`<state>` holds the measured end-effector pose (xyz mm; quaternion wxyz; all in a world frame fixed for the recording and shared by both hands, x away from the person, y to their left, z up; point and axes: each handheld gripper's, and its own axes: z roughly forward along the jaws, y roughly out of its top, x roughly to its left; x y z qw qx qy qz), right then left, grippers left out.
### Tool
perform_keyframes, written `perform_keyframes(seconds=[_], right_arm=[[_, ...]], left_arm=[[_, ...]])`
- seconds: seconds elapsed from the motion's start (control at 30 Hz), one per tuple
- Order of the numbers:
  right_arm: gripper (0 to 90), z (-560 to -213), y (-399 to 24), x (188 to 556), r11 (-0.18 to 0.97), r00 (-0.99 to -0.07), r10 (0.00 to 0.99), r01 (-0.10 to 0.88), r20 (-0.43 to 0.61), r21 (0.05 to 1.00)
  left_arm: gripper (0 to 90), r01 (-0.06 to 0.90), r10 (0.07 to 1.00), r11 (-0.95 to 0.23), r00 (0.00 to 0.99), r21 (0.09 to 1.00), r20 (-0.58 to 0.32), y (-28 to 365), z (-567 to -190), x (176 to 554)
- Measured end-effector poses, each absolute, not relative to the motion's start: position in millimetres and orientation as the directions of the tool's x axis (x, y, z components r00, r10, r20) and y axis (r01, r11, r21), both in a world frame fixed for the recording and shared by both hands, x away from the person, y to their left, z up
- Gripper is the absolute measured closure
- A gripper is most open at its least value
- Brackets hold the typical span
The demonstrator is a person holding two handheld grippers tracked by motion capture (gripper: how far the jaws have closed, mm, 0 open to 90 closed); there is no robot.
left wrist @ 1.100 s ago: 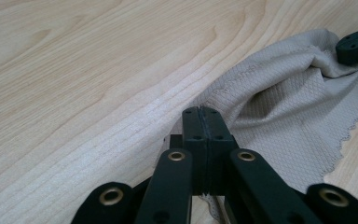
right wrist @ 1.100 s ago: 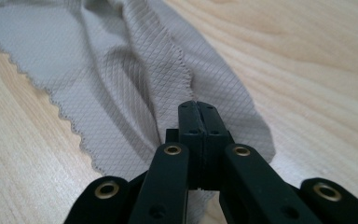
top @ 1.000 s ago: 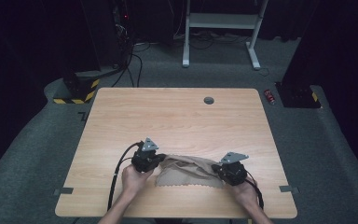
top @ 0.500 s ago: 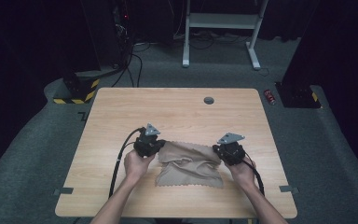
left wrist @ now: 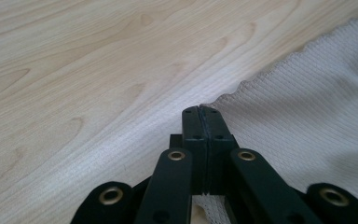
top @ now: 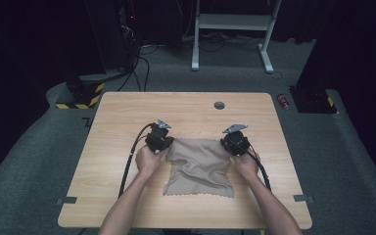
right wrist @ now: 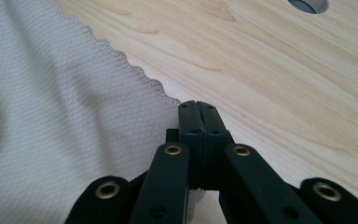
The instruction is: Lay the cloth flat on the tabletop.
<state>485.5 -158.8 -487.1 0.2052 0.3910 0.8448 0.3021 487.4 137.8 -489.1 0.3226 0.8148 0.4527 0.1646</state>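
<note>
**Both tongs pinching the far corners of a cloth**

Using the cloth (top: pixel 199 166) as the reference point here. It's a tan, roughly square piece lying on the wooden surface (top: pixel 112 196), in the near half and about centered side to side.

Just off the cloth's far-left corner are the left tongs (top: pixel 162 142), with the person's hand right behind them and a black cable (top: pixel 129 161) looping back toward the near edge of the surface. In the left gripper view the jaws are pressed fully together with the corner of the cloth (left wrist: pixel 307 107) caught between them, so they're clamped on fabric, not just resting on it.

The middle of the cloth isn't flat: soft wrinkles and a shallow fold run across it, while the near edge lies fairly straight. The weave is a fine mesh or waffle texture, and the edges are cut in a little scalloped zigzag.

At the cloth's far-right corner it's the same story with the right tongs (top: pixel 233 143): jaws closed tight on that corner (right wrist: pixel 74 116).

My guess on why it's held like this: gripping both far corners lets you pull the cloth taut or lift it evenly, maybe to spread or fold it.

Beyond the cloth's far edge there's a small round grommet hole (top: pixel 219 105) in the surface.
</note>
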Motion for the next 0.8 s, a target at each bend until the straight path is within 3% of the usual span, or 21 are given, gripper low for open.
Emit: perform_keyframes(seconds=[0.4,0.53,0.67,0.8], right_arm=[[89.7,-499,-148,517,0.502,-0.561,0.819,0.595,-0.123,0.627],[80.2,-500,-152,520,0.470,-0.541,0.835,0.607,-0.099,0.641],[80.2,-493,-164,516,0.404,-0.517,0.855,0.617,-0.039,0.675],[79.1,-496,-169,507,0.421,-0.530,0.847,0.622,-0.040,0.660]], left_arm=[[87.7,0.657,0.875,-0.382,0.483,0.650,0.025,129,-501,506],[76.4,0.648,0.879,-0.392,0.474,0.653,0.057,132,-500,502],[68.9,0.666,0.885,-0.351,0.465,0.658,0.001,143,-496,493],[65.8,0.670,0.881,-0.370,0.473,0.644,0.014,148,-500,485]])
